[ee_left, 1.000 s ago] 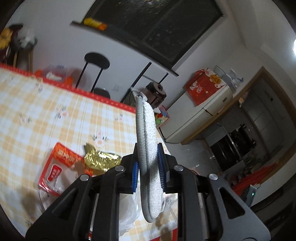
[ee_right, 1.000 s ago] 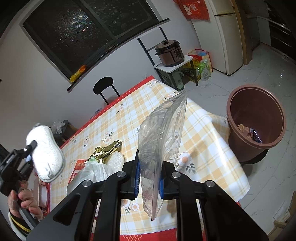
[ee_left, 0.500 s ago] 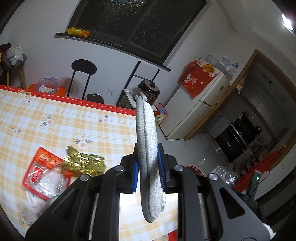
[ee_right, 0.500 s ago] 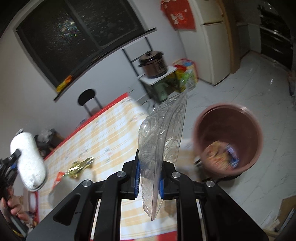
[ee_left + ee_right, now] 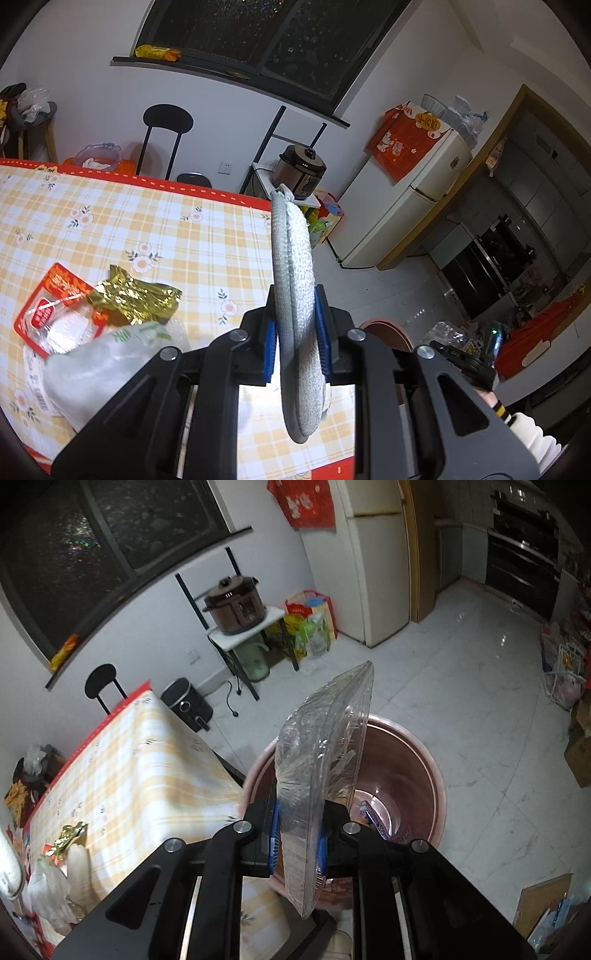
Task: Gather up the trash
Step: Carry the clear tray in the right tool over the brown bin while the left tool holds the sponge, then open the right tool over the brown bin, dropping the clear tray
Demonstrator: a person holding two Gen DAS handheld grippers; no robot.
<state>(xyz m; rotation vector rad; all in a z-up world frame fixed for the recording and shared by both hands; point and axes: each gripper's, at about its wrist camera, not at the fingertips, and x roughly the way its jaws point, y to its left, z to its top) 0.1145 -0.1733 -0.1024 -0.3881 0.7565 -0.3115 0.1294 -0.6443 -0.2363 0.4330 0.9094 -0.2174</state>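
My right gripper [image 5: 298,843] is shut on a clear plastic tray [image 5: 325,760] held on edge, hanging over the mouth of a brown round bin [image 5: 410,771] on the floor; some wrappers lie in the bin's bottom. My left gripper [image 5: 295,345] is shut on a grey cloth pad [image 5: 293,280], upright above the checked tablecloth [image 5: 192,240]. On the table to its left lie a gold foil wrapper [image 5: 135,297], a red-and-clear packet [image 5: 55,310] and a white plastic bag [image 5: 107,354]. The bin's rim [image 5: 384,326] peeks out behind the left gripper.
A rice cooker [image 5: 234,603] stands on a small rack by the wall, with bags beside it. A white fridge [image 5: 376,561] and a black stool [image 5: 168,133] stand near the wall. The table's corner [image 5: 221,764] is next to the bin. A sleeve [image 5: 524,439] shows at the lower right.
My right gripper has swung with the clear tray from above the table to over the bin. My left gripper with the pad has drifted across the table, toward its edge.
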